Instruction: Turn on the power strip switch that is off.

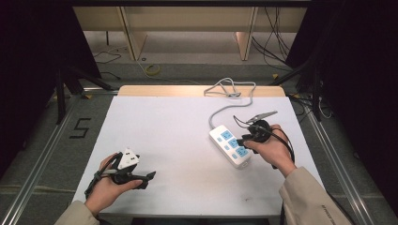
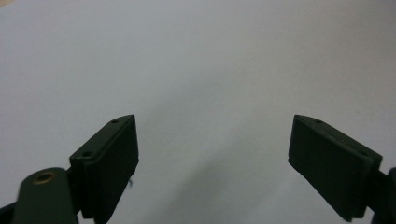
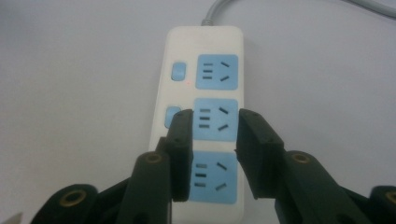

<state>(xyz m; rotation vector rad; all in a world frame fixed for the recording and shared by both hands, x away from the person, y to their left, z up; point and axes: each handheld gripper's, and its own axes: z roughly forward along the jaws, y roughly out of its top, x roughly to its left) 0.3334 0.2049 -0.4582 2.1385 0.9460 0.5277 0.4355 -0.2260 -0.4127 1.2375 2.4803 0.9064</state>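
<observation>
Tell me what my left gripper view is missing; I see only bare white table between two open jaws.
Observer: The right gripper hangs over a white power strip at the table's right side.
Operator: Say whether it grips anything.
Observer: No; its jaws stand apart above the blue sockets, with nothing between the pads.
Operator: Report the strip's cable.
Observer: The grey cable runs from the strip to the table's far edge and loops there.

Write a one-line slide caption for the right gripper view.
Right gripper with its black jaws apart above a white plastic power strip with three blue sockets, on the white table.
</observation>
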